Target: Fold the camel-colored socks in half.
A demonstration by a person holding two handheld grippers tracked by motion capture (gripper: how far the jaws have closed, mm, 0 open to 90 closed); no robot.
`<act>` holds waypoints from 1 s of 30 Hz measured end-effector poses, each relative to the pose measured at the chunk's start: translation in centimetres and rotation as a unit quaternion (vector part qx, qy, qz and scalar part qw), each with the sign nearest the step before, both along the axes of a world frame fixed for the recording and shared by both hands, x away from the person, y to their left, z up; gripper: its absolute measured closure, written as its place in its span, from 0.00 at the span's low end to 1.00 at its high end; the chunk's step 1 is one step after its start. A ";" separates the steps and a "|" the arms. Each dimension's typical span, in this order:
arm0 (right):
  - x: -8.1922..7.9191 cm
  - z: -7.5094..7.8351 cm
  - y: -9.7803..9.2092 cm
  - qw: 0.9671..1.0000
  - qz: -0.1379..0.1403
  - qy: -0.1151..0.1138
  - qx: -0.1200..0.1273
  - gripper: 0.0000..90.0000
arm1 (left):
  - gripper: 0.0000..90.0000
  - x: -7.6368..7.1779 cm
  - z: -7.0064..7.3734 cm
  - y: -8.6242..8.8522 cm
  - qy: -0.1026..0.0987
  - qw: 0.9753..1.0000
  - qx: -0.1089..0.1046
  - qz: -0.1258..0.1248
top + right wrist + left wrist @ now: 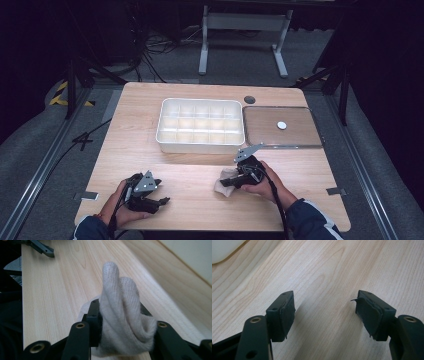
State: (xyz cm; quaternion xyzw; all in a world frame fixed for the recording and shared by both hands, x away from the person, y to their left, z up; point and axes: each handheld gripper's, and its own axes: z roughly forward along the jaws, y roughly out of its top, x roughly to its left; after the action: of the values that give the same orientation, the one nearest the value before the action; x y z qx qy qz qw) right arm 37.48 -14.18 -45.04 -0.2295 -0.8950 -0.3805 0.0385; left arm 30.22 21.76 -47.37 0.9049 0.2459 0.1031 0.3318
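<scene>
Now right tongs (120,315) clamping white cloth (122,312), left tongs (325,312) spread, table (324,270)

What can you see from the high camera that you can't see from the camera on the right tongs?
High view alone: the white box with little compartments, the metal tray beside it, a small white disc on that tray, and both hands.

Right gripper view alone: up close, the knitted ribs of the white cloth and how the black jaws squeeze it from both sides.

Both: the wooden table, the cloth, the right tongs holding it, and the left tongs farther off.
</scene>
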 end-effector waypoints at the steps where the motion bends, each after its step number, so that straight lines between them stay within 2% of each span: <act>1: 0.0 0.3 -0.1 1.000 0.000 -0.010 -0.003 0.73 | 0.34 0.0 -0.1 0.0 0.003 1.000 -0.003 0.006; 2: -0.1 0.8 -0.2 1.000 0.000 -0.024 -0.006 0.73 | 0.32 0.1 -0.1 0.0 0.004 1.000 -0.006 0.008; 4: -0.1 1.0 -0.3 1.000 -0.003 -0.026 -0.006 0.73 | 0.30 0.2 -0.2 0.1 0.009 1.000 -0.010 0.011; 5: -0.1 1.4 -0.6 0.999 -0.007 -0.035 -0.004 0.73 | 0.30 0.2 -0.3 0.2 0.013 1.000 -0.015 0.016; 9: 0.2 2.3 -1.5 0.998 -0.019 -0.053 -0.005 0.73 | 0.21 0.5 -0.6 0.4 0.009 1.000 -0.018 0.021; 11: 0.4 2.6 -2.0 0.998 -0.023 -0.060 -0.006 0.73 | 0.17 0.6 -0.8 0.5 0.006 0.999 -0.027 0.025; 14: 0.6 3.1 -3.1 0.997 -0.033 -0.069 0.002 0.73 | 0.17 0.7 -0.9 0.4 0.002 0.999 -0.031 0.028; 21: 1.0 4.0 -4.7 0.994 -0.056 -0.091 0.002 0.73 | 0.15 0.8 -0.9 0.3 0.001 0.999 -0.030 0.035; 30: 1.4 5.0 -5.4 0.992 -0.064 -0.108 0.008 0.73 | 0.15 0.7 -0.9 0.3 0.000 0.999 -0.029 0.035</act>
State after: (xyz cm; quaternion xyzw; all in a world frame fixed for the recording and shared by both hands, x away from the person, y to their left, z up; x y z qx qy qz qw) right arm 38.89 -19.53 -40.00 -0.2436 -0.8742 -0.4122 -0.0809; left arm 30.97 22.10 -48.28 0.8858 0.2800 0.1077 0.3541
